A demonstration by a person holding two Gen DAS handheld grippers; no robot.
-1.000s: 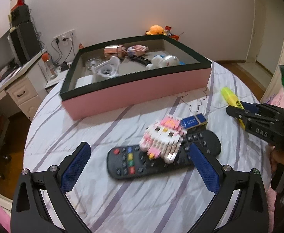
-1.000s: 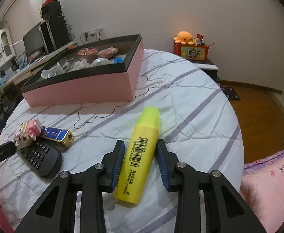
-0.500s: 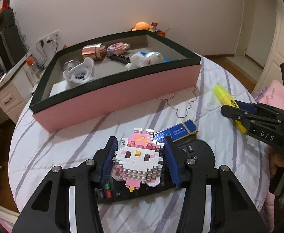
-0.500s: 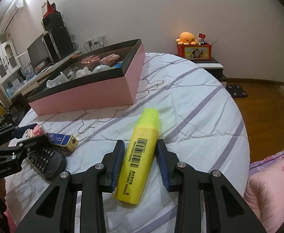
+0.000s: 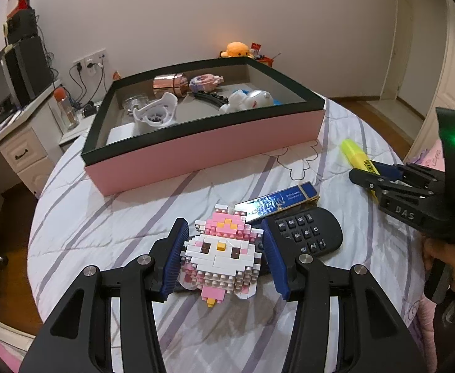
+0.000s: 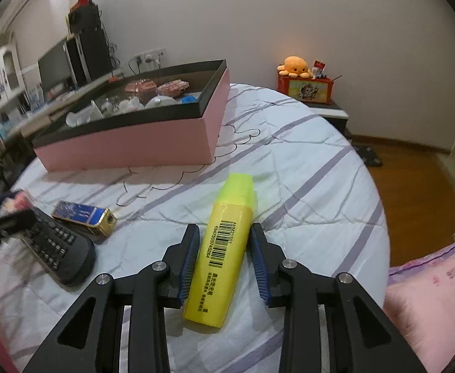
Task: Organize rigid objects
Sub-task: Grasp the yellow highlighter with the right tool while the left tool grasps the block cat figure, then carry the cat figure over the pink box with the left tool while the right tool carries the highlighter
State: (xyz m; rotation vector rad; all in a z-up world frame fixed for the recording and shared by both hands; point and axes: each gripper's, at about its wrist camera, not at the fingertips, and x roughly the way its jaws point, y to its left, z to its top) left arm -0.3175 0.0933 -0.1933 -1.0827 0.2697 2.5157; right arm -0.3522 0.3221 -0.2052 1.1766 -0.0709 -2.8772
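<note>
Now my left tool (image 5: 222, 253) clamps the brick toy (image 5: 222, 253); my right tool (image 6: 224, 253) (narrow) grips the highlighter (image 6: 224, 253) on the bed (image 6: 305, 161).

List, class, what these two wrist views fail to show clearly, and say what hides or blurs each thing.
1. Remote control: left wrist view, its near part is covered by the brick figure and left claw.
2. Highlighter: same view, its rear end is hidden behind the right claw.
3. Pink box contents: right wrist view, blurred, partly behind its wall.

Pink-and-white brick figure (image 5: 219, 256), yellow barcoded highlighter (image 6: 224, 248), pink black-rimmed box (image 5: 208, 146), purple-striped white bedspread (image 5: 103, 217)
</note>
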